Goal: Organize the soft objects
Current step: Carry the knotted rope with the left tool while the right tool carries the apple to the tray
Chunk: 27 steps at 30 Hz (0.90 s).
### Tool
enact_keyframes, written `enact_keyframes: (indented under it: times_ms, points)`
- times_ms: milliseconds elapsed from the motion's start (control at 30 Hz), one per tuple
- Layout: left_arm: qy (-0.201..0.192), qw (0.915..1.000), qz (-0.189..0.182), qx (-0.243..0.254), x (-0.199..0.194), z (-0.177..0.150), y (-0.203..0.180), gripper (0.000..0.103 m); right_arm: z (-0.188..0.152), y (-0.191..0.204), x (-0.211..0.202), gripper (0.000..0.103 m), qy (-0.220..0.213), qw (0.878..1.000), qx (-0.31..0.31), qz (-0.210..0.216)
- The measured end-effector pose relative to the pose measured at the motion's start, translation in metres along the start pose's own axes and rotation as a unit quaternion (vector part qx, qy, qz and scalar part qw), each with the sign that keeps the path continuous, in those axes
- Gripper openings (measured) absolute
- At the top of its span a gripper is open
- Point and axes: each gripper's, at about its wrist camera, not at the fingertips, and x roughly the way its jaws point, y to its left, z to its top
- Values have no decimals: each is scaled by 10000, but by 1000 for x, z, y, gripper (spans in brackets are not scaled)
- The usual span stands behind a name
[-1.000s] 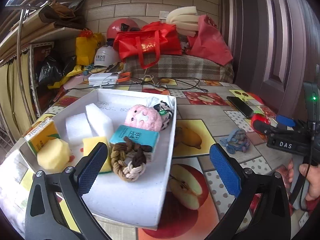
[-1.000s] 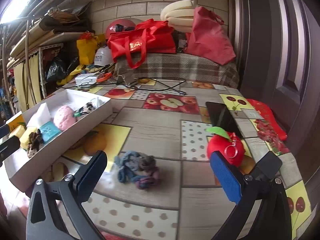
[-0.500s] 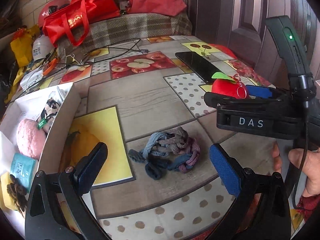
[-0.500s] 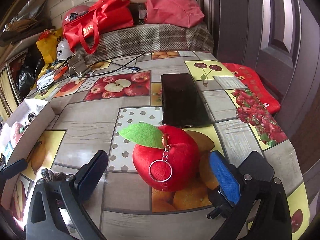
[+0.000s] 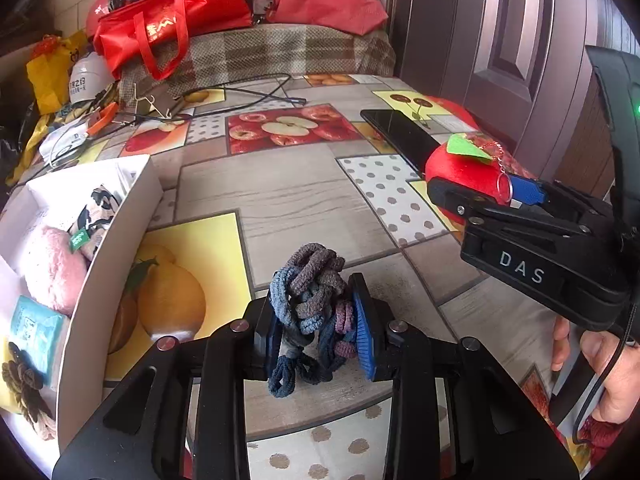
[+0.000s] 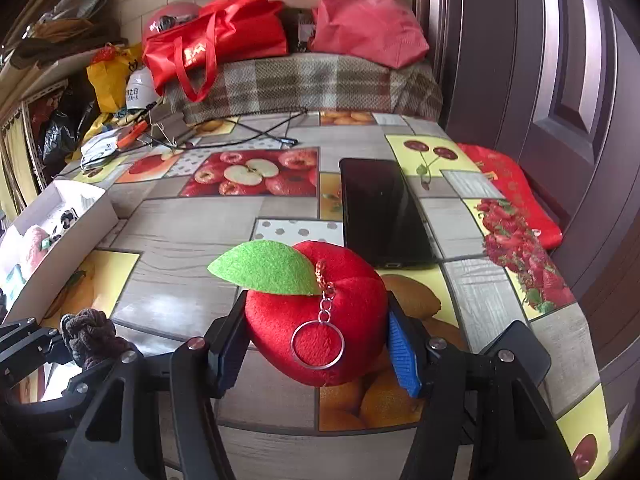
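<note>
My left gripper is shut on a bundle of blue, brown and purple hair ties, low over the table. My right gripper is shut on a red plush apple with a green felt leaf and a key ring; the apple rests on the table. The apple also shows in the left wrist view, held by the right gripper. A white box at the left holds a pink plush, a teal packet, a patterned cloth and a braided tie.
A black phone lies just behind the apple. Cables, a clip and a white pack lie at the far left of the table. Red bags sit on a plaid bench behind. A door stands at the right.
Both grippers moved forward and closed: the left onto the hair tie bundle, the right onto the plush apple. Both were open half a second ago.
</note>
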Motion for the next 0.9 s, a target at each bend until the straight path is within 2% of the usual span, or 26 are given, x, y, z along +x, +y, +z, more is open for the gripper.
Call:
enact_keyframes:
  times_ms: [100,167,267,400,567,700,900]
  points:
    - [-619,9980,-29,-137,-26,-4,6,30,-4,3,-27,62,-768,9970,-69,-39]
    - [-881,9960,58,-117,-41,-11,6,30,-9,4,-44,62,-1159,9932,-34,-54]
    - [-1250,9920,158,42,-68,-26,7,30,-17,8,-60,62,-1268,9918,19,148]
    - [-1604,9862,214,336,-102,-49,10,30,-30,25,-82,62,-1339,9895,-247,489]
    - [-1699,9843,270,388,-131,-74,24,30,-44,55,-102,62,-1340,9846,-633,926]
    - [-1665,9852,386,132,-147,-87,51,30,-48,80,-106,62,-1284,9809,-832,1203]
    - [-1595,9816,957,-422,-160,-100,110,30,-47,118,-103,62,-1240,9747,-1036,1545]
